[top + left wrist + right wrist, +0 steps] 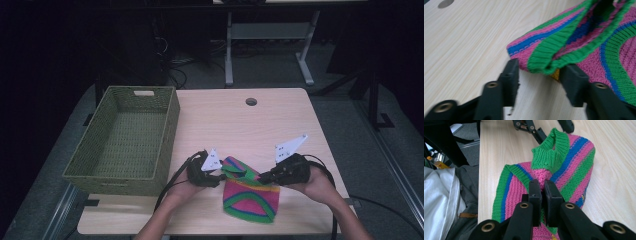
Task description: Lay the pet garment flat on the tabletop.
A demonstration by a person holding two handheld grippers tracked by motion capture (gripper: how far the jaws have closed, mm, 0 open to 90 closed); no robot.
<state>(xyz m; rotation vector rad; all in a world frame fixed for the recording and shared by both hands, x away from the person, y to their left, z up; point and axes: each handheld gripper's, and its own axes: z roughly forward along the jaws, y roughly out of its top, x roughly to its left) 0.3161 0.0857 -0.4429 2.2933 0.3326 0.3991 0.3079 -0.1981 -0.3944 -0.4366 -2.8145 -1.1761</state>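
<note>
A knitted hat (248,194) striped pink, green and blue lies near the table's front edge, its green ribbed cuff (551,151) partly folded over. My right gripper (267,177) is shut on the hat's pink and green knit (541,176) at its right side. My left gripper (218,177) stands open at the hat's left end. In the left gripper view its jaws sit either side of the folded green cuff (549,53), with a wide gap between them. That same gripper (541,128) appears at the far end of the hat in the right gripper view.
A green woven basket (127,140) stands at the table's left side. A cable hole (251,101) sits near the far edge of the wooden table (240,125). Beyond the table are desk legs and cables on the dark floor.
</note>
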